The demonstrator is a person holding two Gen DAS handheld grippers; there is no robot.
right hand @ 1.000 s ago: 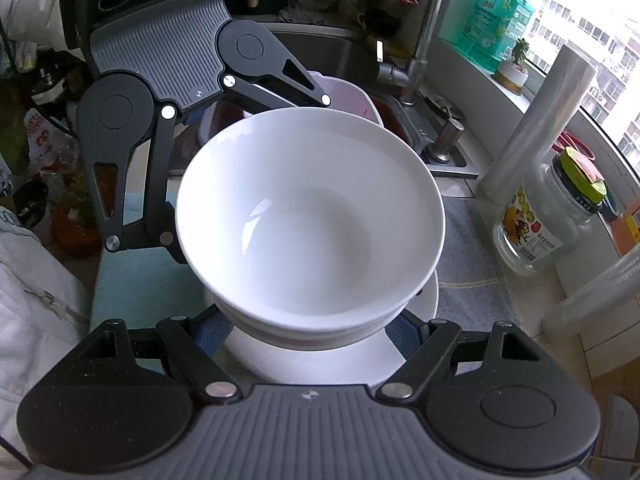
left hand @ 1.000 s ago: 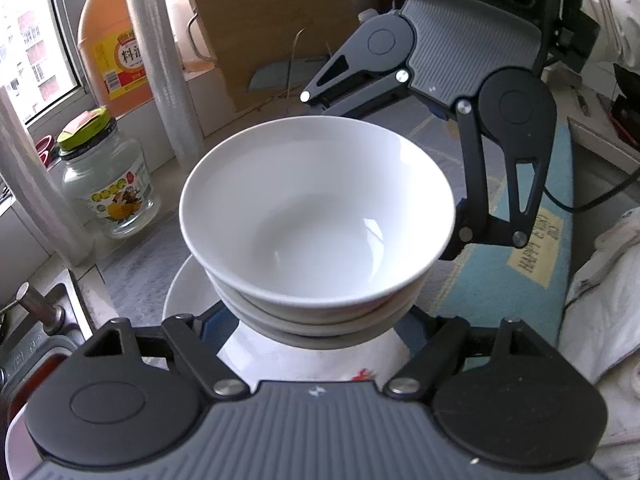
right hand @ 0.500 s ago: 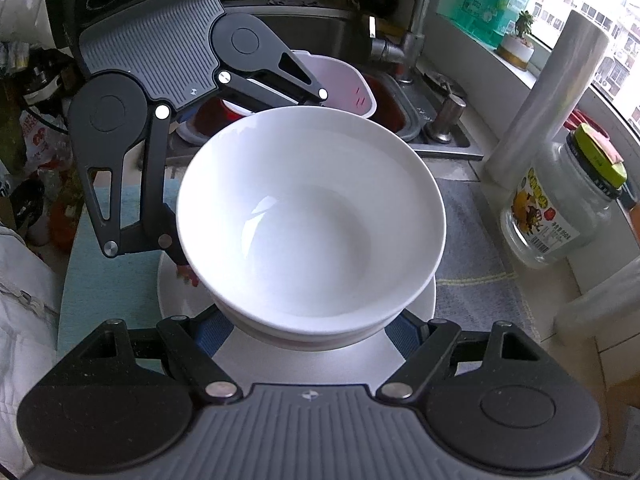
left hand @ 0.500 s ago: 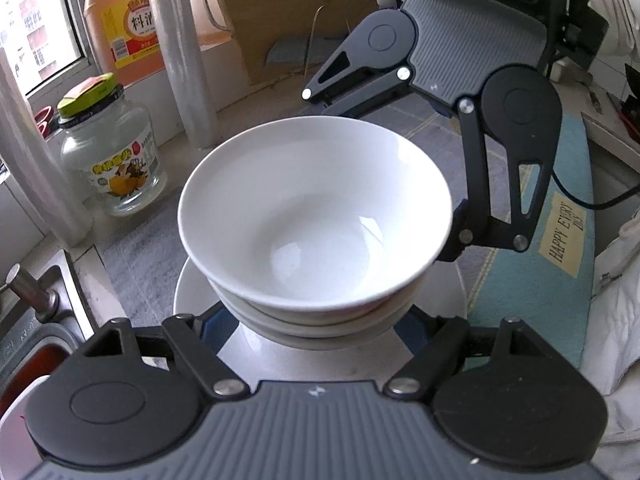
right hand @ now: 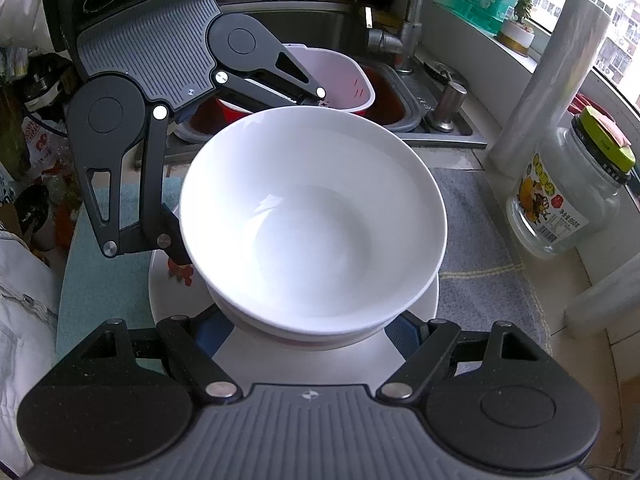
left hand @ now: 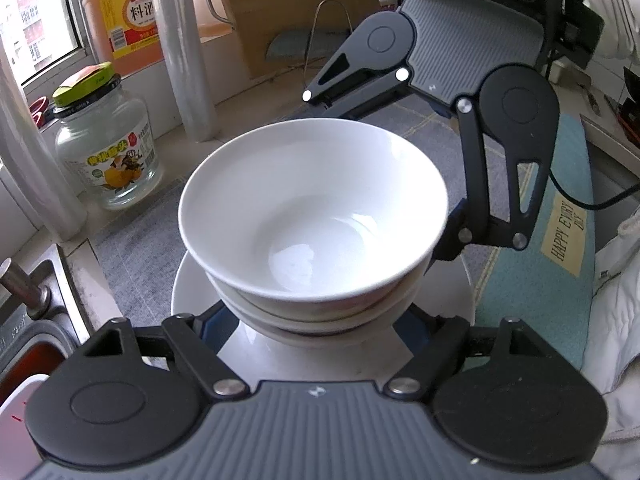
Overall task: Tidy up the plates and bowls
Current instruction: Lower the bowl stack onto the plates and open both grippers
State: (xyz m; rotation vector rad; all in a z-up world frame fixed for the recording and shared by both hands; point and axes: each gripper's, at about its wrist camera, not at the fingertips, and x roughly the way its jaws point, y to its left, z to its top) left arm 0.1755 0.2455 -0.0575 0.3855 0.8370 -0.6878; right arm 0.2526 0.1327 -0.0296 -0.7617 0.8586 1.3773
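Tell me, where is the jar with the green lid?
In the left wrist view the jar stands upper left, by the window, left of the stacked white bowls.

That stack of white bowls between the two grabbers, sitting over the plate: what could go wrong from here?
1. The stack of bowls is gripped low down from opposite sides by the left gripper and right gripper; uneven release might tip it.
2. The plate below seems to overhang the mat; a hard set-down might chip or shift it.
3. The glass jar stands close by and could be bumped.
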